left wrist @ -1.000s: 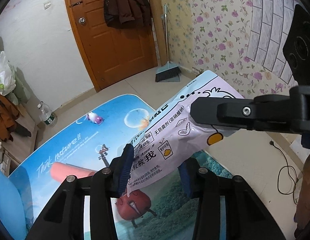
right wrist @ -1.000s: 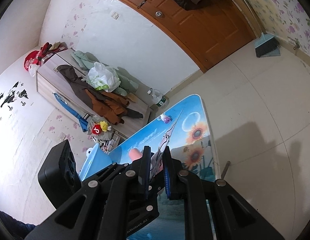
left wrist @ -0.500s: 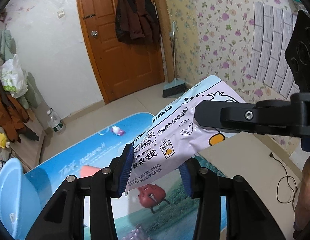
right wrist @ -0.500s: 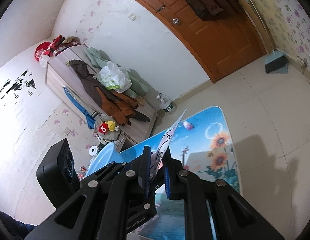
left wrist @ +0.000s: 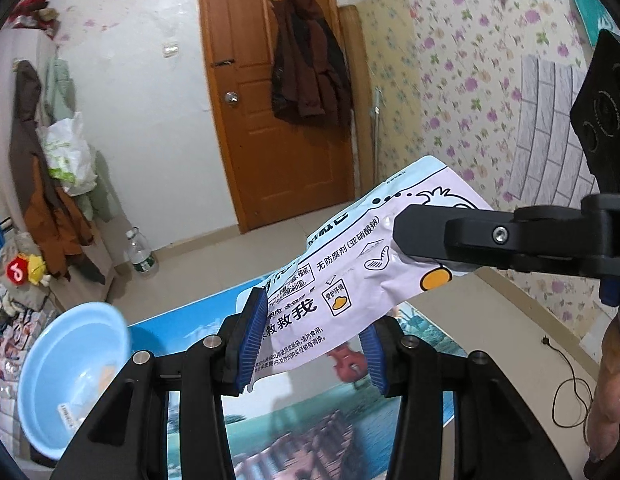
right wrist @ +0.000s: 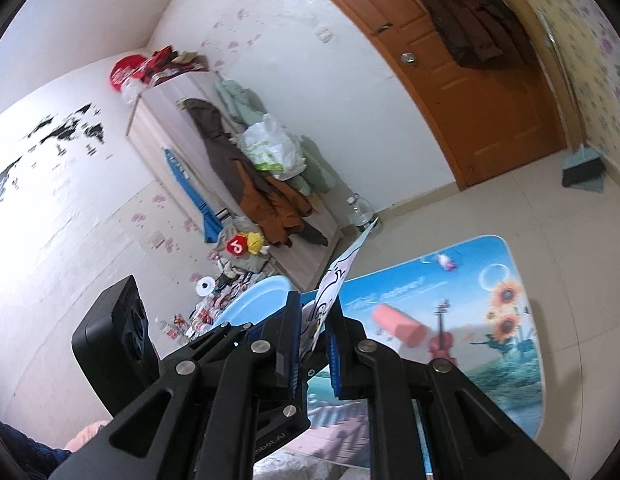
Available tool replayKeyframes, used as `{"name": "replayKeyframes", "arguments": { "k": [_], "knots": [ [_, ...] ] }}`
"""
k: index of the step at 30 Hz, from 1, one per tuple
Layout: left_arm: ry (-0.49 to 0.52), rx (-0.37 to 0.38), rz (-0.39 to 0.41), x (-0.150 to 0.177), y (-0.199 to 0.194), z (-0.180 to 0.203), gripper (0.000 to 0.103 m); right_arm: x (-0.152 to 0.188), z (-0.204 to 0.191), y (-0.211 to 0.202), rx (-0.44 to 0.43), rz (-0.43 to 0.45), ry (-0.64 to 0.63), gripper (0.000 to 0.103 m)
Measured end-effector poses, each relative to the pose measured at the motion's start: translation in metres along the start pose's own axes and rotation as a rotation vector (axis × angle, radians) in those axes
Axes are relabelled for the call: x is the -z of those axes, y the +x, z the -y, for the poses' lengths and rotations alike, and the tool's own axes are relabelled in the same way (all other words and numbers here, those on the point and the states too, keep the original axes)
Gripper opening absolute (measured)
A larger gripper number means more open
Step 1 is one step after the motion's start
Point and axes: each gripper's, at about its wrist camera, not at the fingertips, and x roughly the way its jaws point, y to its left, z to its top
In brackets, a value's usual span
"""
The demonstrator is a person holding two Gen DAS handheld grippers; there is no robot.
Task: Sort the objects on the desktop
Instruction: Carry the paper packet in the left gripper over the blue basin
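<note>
A pale purple and white snack bag (left wrist: 350,280) with printed text hangs in the air above the picture-printed table (left wrist: 310,432). My left gripper (left wrist: 310,344) has the bag's near end between its blue pads (left wrist: 251,332); its jaws are opening slightly, and the pads still touch the bag. From the right, my right gripper (left wrist: 402,236) is shut on the bag's far upper part. In the right wrist view the bag (right wrist: 342,272) shows edge-on, pinched in the right gripper (right wrist: 314,340).
A light blue basin (left wrist: 69,376) sits at the table's left end, with small packets inside. A pink cylinder (right wrist: 394,322) lies on the table (right wrist: 490,360). A water bottle (left wrist: 141,254), hung coats, a door and a broom (right wrist: 582,168) stand beyond on the floor.
Both grippers have risen with the bag held between them. The views have tipped upward, and the blue basin has come into sight at the left.
</note>
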Motion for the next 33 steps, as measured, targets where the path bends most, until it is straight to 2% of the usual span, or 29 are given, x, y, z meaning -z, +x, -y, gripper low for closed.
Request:
{"name": "replayKeyframes", "arguments": {
  "k": [8,18,25,33],
  "knots": [
    [-0.02,-0.066,0.048,0.016,-0.05,-0.049,0.045,0.014,-0.073,0.022,-0.068,-0.014,-0.059,0.013],
    [-0.077,-0.151,0.062,0.04,-0.09,-0.114,0.045,0.031,-0.143,0.077,-0.145,-0.085,-0.13,0.013],
    [-0.117,-0.186,0.054,0.054,-0.099,-0.15,0.045,0.035,-0.168,0.12,-0.17,-0.135,-0.158,0.013],
    [-0.176,-0.201,0.015,0.077,-0.087,-0.189,0.046,0.047,-0.173,0.169,-0.174,-0.206,-0.159,0.013]
  ]
}}
